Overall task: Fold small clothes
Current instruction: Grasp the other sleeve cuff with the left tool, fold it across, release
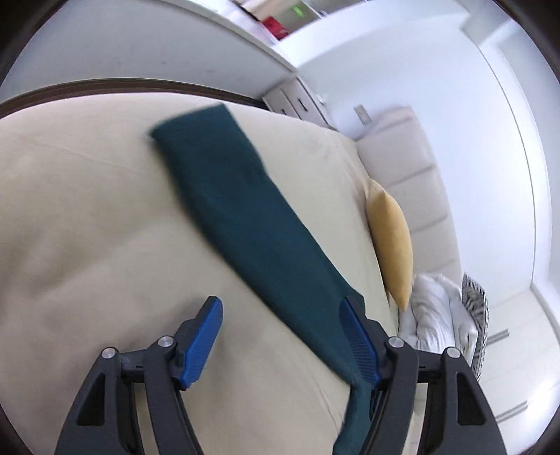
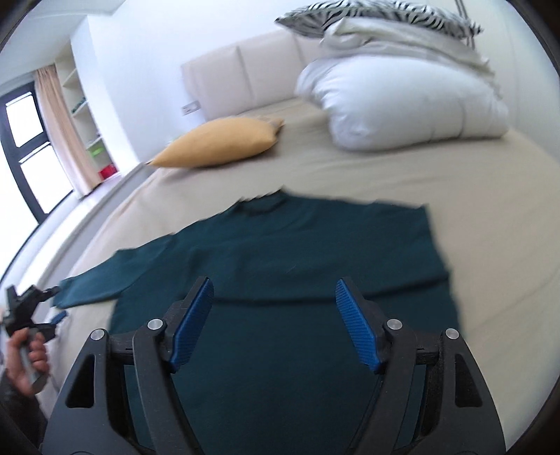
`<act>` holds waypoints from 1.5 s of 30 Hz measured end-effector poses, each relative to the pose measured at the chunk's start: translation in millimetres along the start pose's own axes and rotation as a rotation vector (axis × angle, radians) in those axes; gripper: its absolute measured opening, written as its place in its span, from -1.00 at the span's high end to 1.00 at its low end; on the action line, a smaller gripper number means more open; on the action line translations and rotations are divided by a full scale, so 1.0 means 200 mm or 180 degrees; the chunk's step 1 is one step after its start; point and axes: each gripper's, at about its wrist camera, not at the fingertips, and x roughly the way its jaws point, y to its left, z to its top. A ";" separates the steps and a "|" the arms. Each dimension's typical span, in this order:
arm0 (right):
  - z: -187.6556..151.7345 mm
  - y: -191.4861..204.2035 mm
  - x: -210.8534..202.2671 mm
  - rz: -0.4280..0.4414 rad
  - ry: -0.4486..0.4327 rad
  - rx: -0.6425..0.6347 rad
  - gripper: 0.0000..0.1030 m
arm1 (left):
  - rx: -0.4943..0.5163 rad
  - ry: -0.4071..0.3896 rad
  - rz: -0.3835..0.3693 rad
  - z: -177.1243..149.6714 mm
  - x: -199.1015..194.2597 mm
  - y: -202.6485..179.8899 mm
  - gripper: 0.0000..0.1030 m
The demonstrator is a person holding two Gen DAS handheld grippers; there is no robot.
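My right hand-held gripper [image 2: 274, 323] is spread wide. Nothing is between its blue pads [image 2: 191, 325]. It hangs over the near part of the dark green top [image 2: 280, 252], and I cannot tell if it touches the cloth.

My left hand-held gripper [image 1: 285, 337] is spread wide too. In its own view the long green sleeve [image 1: 245, 210] runs from far left down past the right pad [image 1: 360, 341] and seems to lie against it, but the pads do not pinch it. In the right view I can see this gripper small at the near left, held in a hand [image 2: 26, 357], just beside the end of the sleeve.

The top lies flat on the bed [image 2: 420, 175], with its neck on the far side. The left sleeve sticks out to the left. On the right I see no sleeve sticking out; a line crosses the cloth there, which may be a fold, but the picture is blurry.

So I think the folding has only started. The top is laid out, maybe with one side tucked in. The left sleeve is not yet folded in, and the body must be folded up after that.

Farther off are a yellow pillow [image 2: 220, 141], a white duvet [image 2: 402, 101] and a striped cushion [image 2: 367, 15].
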 end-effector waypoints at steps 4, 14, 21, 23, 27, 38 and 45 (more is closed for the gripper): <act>-0.17 0.20 0.01 0.0266 0.0190 0.0097 -0.38 | -0.0352 -0.0147 -0.0078 0.15 -0.03 0.16 -0.39; -0.44 0.35 -0.07 0.0344 0.0315 0.0257 -0.38 | -0.0760 -0.0230 0.0035 0.41 0.18 0.24 0.86; -0.50 0.14 -0.09 0.0300 0.0360 0.0507 -0.38 | 0.0276 -0.0302 0.0159 0.30 0.14 -0.25 0.86; -0.53 0.10 -0.09 0.0302 0.0368 0.0605 -0.38 | 0.0775 -0.0240 0.0133 0.21 0.18 -0.51 0.86; -0.57 0.01 -0.12 0.0298 0.0329 0.0745 -0.38 | 0.1967 -0.0089 0.0121 -0.15 0.29 -1.04 0.85; -0.66 -0.25 -0.23 0.0244 0.0180 0.1117 -0.38 | 0.3570 0.0660 0.0041 -1.40 0.73 -1.53 0.83; -0.65 -0.31 -0.28 0.0250 0.0104 0.1164 -0.38 | 0.3704 0.0861 0.0171 -1.64 0.92 -1.50 0.80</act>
